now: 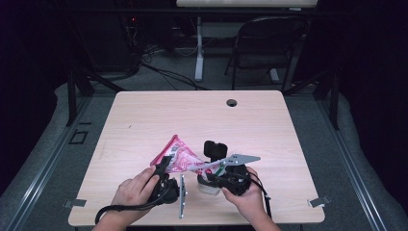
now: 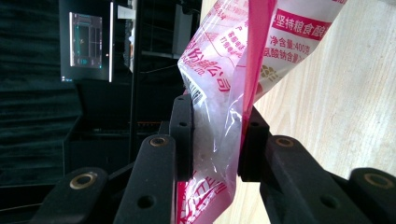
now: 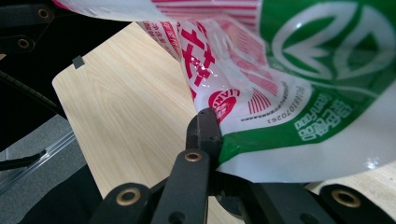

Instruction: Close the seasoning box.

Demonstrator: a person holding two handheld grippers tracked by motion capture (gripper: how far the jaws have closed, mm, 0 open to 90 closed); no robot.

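A plastic bag (image 1: 179, 156) printed in pink, red and white hangs above the front of the wooden table (image 1: 192, 118), stretched between both grippers. My left gripper (image 1: 163, 166) is shut on its left part. In the left gripper view the black pads (image 2: 183, 133) squeeze the bag (image 2: 219, 93) of white granules from both sides at my left gripper (image 2: 217, 140). My right gripper (image 1: 212, 169) is shut on the bag's right end. In the right gripper view the bag's green and white edge (image 3: 299, 130) is pinched at my right gripper (image 3: 217, 161), and the bag hides one jaw.
A black block (image 1: 215, 148) stands just behind the bag, and a small pale object (image 1: 208, 186) lies under the right gripper. A cable hole (image 1: 231, 102) sits near the table's far edge. A folding chair (image 1: 269, 43) and a desk leg (image 1: 198, 48) stand beyond.
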